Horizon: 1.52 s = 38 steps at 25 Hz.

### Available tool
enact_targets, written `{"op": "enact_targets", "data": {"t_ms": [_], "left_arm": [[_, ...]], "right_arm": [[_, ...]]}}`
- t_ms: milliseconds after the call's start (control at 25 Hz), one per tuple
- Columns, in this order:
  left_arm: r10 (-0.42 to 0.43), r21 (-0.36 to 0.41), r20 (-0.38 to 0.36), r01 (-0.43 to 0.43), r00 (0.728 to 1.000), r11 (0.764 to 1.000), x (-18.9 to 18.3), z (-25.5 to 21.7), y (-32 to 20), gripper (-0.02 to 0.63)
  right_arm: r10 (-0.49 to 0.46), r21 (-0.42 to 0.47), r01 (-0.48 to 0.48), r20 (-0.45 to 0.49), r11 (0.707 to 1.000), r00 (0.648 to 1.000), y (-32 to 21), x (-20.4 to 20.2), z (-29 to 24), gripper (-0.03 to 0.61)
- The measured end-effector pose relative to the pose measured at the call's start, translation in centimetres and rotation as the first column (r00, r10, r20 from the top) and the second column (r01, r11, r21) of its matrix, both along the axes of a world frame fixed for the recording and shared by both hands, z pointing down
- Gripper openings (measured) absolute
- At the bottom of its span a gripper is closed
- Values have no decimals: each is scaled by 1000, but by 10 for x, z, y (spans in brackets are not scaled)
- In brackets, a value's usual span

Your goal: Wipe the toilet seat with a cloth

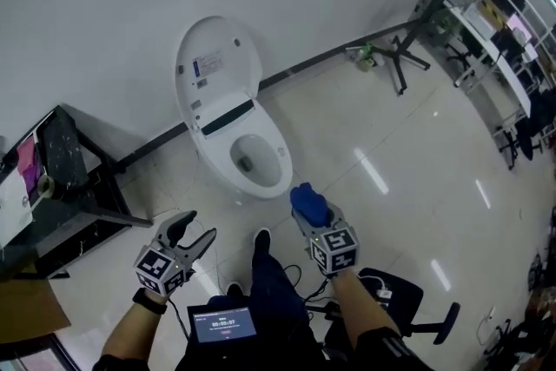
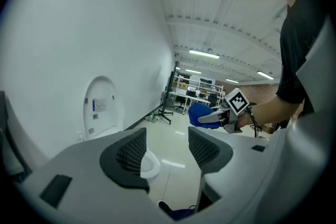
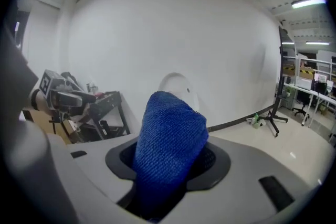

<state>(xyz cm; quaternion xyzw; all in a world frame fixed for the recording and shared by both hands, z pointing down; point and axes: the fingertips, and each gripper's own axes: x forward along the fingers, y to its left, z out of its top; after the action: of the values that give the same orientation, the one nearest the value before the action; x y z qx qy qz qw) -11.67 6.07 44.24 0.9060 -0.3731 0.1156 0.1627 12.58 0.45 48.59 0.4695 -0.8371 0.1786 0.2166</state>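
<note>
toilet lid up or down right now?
Up. The lid stands raised behind the bowl, whose opening shows uncovered in the head view.

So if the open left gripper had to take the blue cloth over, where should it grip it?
Probably the rounded bunch of the blue cloth sticking out beyond the right gripper's jaws, approached from its front: that end is free and thick, the rest clamped.

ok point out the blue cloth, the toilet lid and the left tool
blue cloth [image 3: 169, 134], right gripper view, middle of the bunched fold
toilet lid [image 1: 217, 65], head view, middle of the raised lid's inner face
left tool [image 2: 167, 140], left gripper view, open gap midway between its fingertips
</note>
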Motion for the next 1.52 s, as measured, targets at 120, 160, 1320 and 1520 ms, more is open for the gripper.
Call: {"op": "enact_targets", "data": {"t_ms": [120, 160, 1320, 1520], "left_arm": [[-26, 57, -30, 27, 999, 998, -12, -41, 45, 258], [-20, 74, -24, 22, 1000, 997, -13, -52, 60, 258], [-154, 95, -91, 163, 984, 982, -21, -98, 141, 258], [-162, 89, -95, 170, 982, 981, -17, -95, 142, 258]], "right_arm": [[-3, 56, 0, 49, 998, 999, 51, -3, -57, 221], [-1, 68, -4, 72, 998, 997, 68, -4, -73, 221], [-76, 62, 58, 342, 996, 937, 185, -23, -150, 215], [-91, 71, 71, 342, 995, 935, 184, -20, -151, 215]]}}
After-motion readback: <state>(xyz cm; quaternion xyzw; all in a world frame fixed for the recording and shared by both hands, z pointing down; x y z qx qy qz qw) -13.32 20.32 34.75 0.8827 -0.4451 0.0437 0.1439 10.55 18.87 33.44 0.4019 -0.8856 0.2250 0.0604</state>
